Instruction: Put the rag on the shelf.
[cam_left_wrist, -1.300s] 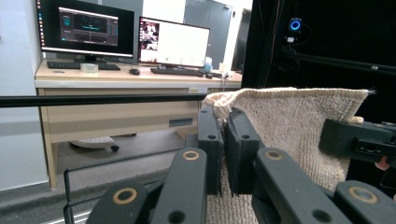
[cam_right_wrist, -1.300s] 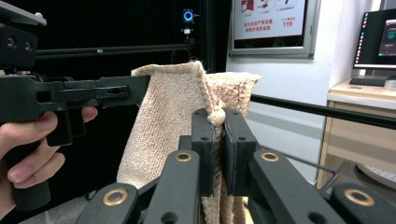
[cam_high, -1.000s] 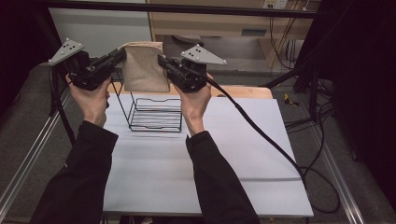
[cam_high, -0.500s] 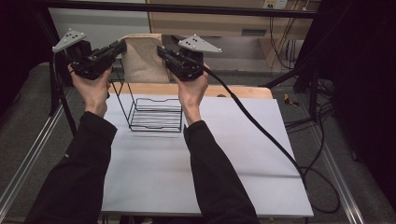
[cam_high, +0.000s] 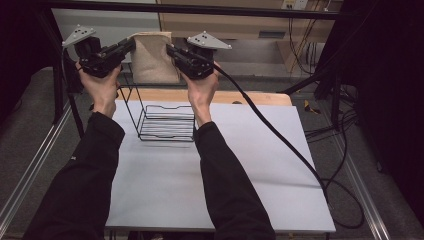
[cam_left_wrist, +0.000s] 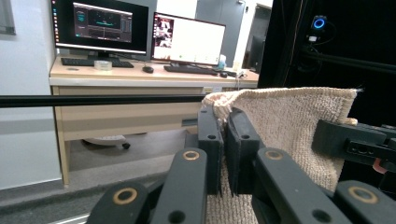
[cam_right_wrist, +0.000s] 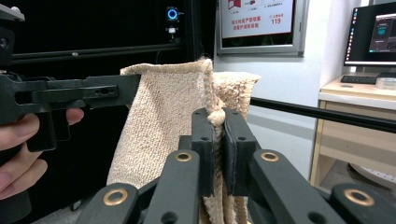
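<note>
A beige towel (cam_high: 152, 57) hangs stretched in the air between the two grippers, high above the back of the table. My left gripper (cam_high: 131, 44) is shut on the towel's upper left corner (cam_left_wrist: 219, 105). My right gripper (cam_high: 170, 49) is shut on its upper right corner (cam_right_wrist: 212, 114), where the cloth bunches between the jaws. In the right gripper view the left gripper (cam_right_wrist: 70, 93) holds the far corner of the towel (cam_right_wrist: 163, 116). A black wire basket (cam_high: 166, 122) stands on the white table (cam_high: 200, 180) beneath the towel.
A wooden strip (cam_high: 260, 97) runs along the table's far edge. A black cable (cam_high: 280, 140) trails from the right gripper across the table to the right. A black frame bar (cam_left_wrist: 93, 99) crosses in front of a desk with monitors (cam_left_wrist: 140, 32).
Both grippers have lifted the towel higher and farther from the basket. The towel stays stretched between them.
</note>
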